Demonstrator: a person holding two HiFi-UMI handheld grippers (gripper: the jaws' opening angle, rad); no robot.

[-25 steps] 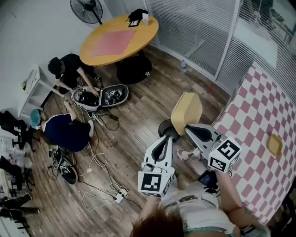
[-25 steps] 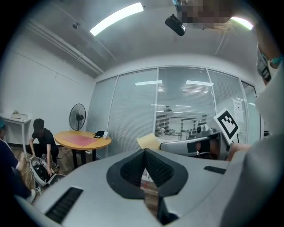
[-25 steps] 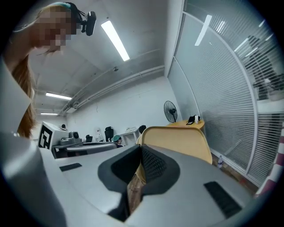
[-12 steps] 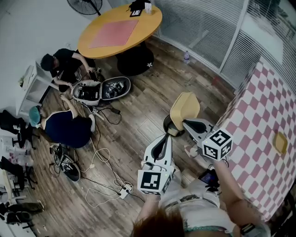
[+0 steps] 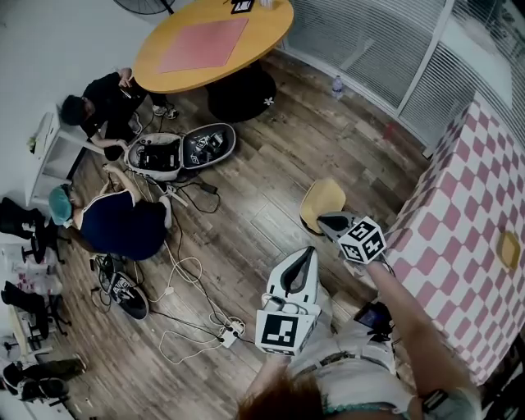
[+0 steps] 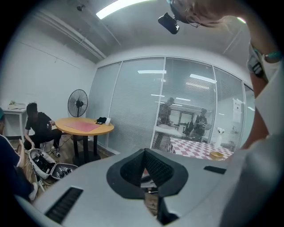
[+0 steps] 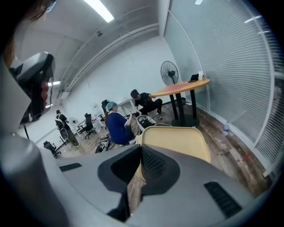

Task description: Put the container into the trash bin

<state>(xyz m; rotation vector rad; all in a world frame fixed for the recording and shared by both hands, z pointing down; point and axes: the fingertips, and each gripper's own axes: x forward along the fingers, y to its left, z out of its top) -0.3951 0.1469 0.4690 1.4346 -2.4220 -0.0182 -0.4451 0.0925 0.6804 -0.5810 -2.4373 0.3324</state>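
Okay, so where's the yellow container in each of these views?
Head view: the yellow container is right of centre, at the tip of the right gripper.
Left gripper view: not in it.
Right gripper view: the yellow container is at centre, just beyond the jaws, its near edge pinched between them.
Shared landmark: the round orange table shows in all three.

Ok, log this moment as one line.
phase: carrying | right gripper: shut on yellow container | left gripper: shut, empty

Bright, even ceiling strip light (image 6: 117, 9); fisheye bending, dark vignetted corners.
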